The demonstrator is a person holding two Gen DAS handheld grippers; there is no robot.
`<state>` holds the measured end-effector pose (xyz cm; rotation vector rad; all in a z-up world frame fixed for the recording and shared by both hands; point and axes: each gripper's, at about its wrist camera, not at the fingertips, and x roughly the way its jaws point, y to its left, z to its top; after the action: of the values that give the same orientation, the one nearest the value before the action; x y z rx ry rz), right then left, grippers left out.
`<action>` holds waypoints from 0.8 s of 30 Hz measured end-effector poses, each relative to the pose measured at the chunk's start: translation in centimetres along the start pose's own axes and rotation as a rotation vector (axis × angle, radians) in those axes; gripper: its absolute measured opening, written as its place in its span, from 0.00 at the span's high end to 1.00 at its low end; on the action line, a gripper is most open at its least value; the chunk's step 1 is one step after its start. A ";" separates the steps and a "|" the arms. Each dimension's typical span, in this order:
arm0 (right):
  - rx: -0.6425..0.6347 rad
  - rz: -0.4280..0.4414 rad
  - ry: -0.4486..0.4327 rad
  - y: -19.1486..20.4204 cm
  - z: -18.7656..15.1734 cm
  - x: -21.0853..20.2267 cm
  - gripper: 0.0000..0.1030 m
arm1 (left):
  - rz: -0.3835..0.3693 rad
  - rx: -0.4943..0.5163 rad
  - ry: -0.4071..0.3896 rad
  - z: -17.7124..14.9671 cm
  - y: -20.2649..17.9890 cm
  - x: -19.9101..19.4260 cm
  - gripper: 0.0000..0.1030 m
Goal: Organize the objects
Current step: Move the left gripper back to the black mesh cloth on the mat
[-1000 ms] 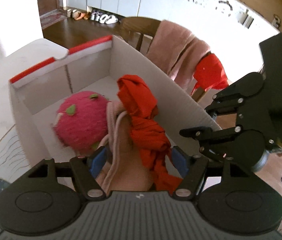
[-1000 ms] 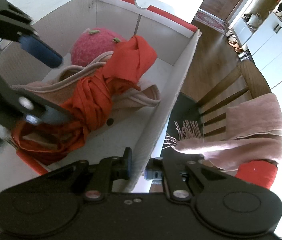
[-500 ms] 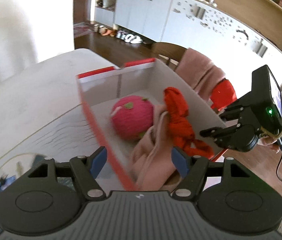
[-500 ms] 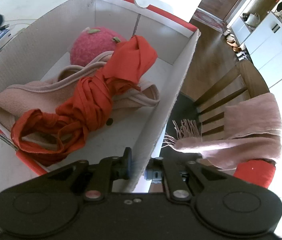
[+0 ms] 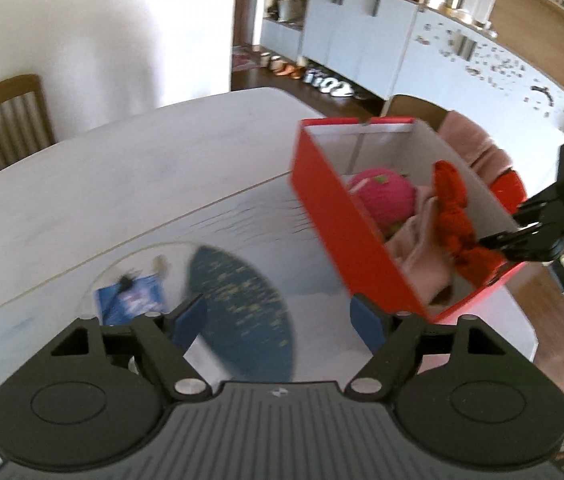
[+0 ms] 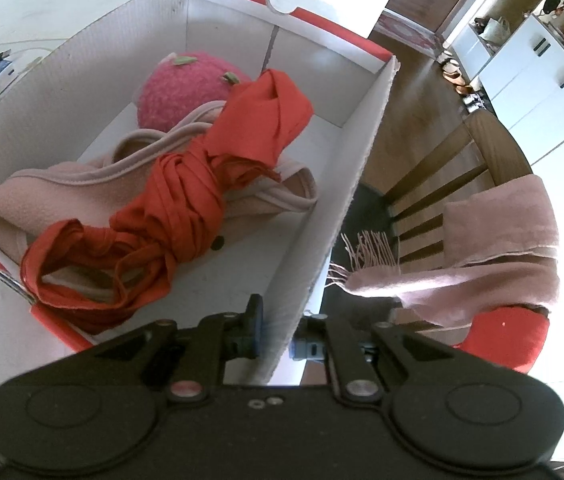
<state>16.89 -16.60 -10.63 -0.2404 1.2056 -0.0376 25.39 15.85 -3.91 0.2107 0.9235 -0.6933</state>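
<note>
The left gripper, now wide open and empty, has pulled back from the box; the right gripper still pinches the box's wall, clothes packed inside.

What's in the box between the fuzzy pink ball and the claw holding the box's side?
In the right wrist view, a pale pink cloth and a twisted red cloth on top of it lie between the pink ball and the right claw.

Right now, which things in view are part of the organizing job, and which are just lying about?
Part of the job:
- red box, its wall clamped by the right gripper
- pink plush ball, pink fleece cloth and red fabric bundle inside it
- left gripper, open and empty

Lying about:
- blue booklet on the table
- pink scarf on the chair
</note>
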 end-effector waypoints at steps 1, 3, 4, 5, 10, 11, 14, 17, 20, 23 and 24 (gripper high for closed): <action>0.003 -0.001 -0.001 0.0 0.0 0.0 0.90 | 0.016 -0.010 0.002 -0.4 0.5 -0.1 0.19; 0.003 0.000 -0.001 -0.1 0.0 0.0 0.90 | 0.037 -0.031 0.001 -1.1 1.4 -0.2 0.18; 0.001 0.001 -0.001 -0.1 0.0 0.0 0.90 | 0.050 -0.047 0.004 -1.5 1.8 -0.1 0.17; -0.002 0.001 -0.001 0.0 0.0 0.0 0.90 | 0.063 -0.058 0.004 -2.1 2.2 0.0 0.13; -0.018 0.009 0.005 -0.1 0.1 0.1 0.90 | 0.138 -0.113 0.021 -4.5 3.3 1.3 0.05; -0.023 0.012 0.005 -0.1 0.1 0.0 0.90 | 0.147 -0.126 0.025 -4.9 3.5 1.6 0.05; -0.031 0.022 0.005 -0.2 0.1 0.1 0.90 | 0.194 -0.159 0.028 -5.9 4.0 2.0 0.05; -0.034 0.030 0.003 -0.3 0.0 0.1 0.90 | 0.221 -0.196 0.048 -6.9 4.5 2.1 0.05; -0.032 0.041 0.000 -0.5 -0.1 0.2 0.89 | 0.246 -0.230 0.074 -7.9 5.2 2.6 0.05; -0.034 0.045 -0.002 -0.6 -0.1 0.2 0.89 | 0.261 -0.263 0.105 -8.9 5.6 3.3 0.05; -0.035 0.048 -0.002 -0.7 -0.1 0.2 0.89 | 0.261 -0.272 0.113 -9.2 5.7 3.6 0.05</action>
<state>16.90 -17.32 -10.71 -0.2418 1.2104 0.0252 24.42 22.71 -12.94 0.1258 1.0651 -0.3126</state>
